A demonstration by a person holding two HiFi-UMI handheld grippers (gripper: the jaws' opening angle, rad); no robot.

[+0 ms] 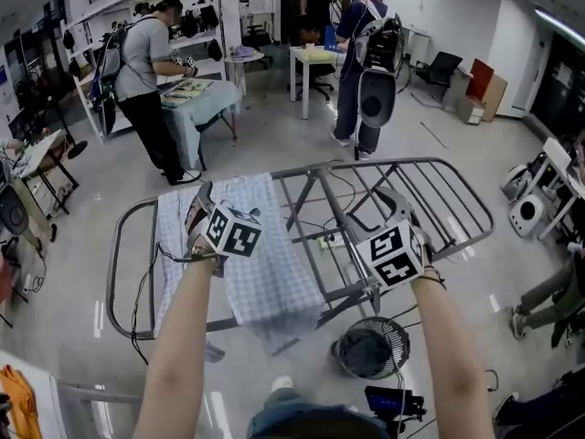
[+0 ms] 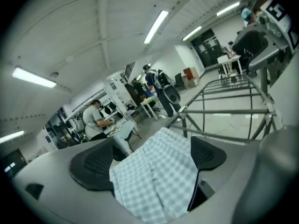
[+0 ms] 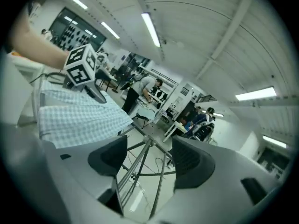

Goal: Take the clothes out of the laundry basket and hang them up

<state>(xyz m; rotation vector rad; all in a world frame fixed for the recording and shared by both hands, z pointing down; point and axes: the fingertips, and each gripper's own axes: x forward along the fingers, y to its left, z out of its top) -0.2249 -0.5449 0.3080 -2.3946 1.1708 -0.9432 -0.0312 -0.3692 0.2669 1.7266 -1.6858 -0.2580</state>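
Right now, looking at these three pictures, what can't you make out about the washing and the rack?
- Laundry basket: in no view, so what remains to hang is unknown.
- Checked cloth: head view, the left gripper and arm cover part of it.
- Things on the far table: head view, too small to name.
- Orange item: head view, cut off by the corner.
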